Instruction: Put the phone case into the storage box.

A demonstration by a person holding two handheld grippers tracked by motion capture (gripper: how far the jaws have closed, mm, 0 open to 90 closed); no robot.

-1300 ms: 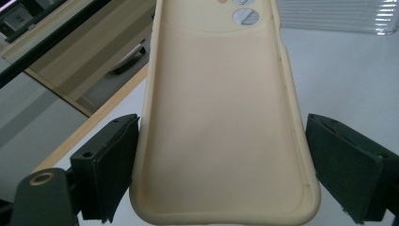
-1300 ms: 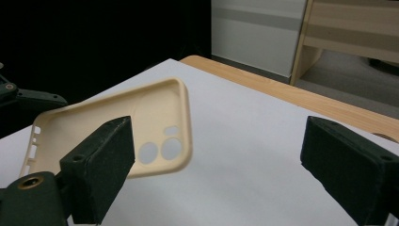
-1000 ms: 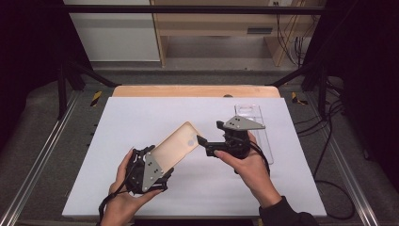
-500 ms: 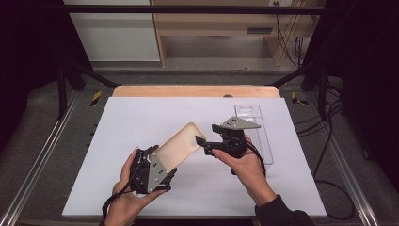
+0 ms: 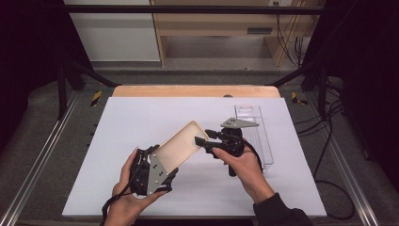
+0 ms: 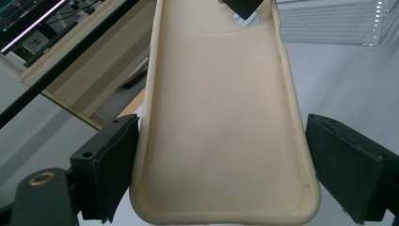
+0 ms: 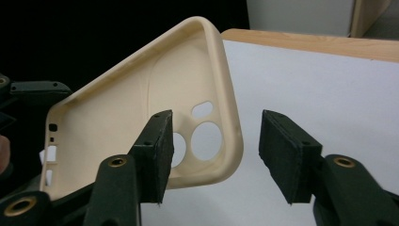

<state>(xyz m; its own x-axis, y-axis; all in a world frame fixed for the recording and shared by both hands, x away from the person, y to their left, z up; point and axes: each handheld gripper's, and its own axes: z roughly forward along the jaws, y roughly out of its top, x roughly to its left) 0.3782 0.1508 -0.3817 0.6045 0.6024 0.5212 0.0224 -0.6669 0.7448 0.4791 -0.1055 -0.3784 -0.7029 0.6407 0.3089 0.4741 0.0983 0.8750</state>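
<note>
- High view: white table [image 5: 141, 117], with a wooden strip [image 5: 195, 91] along its far edge.
- Phone case [image 5: 181, 145]: cream, soft-looking, hollow side up, held clear of the table near its middle, tilted from near-left up to far-right. Camera cut-outs sit at the far-right end, seen in the right gripper view [image 7: 141, 122].
- Left gripper [image 5: 157, 165]: near-left, in the person's left hand [image 5: 127, 202]. Clenched across the near end of the case; in the left gripper view [image 6: 221, 117] the left pad presses the case's side wall, the right pad sits just at the other.
- Right gripper [image 5: 201, 141]: right of centre, in the right hand [image 5: 244, 167]. Jaws have just been closing, the case's far corner between them. In the right gripper view one pad lies over the inner face by the cut-outs; the other stands apart from the outer wall. Not yet gripping.
- Clear tray [image 5: 256, 134]: on the table at far right, just beyond the right gripper.
</note>
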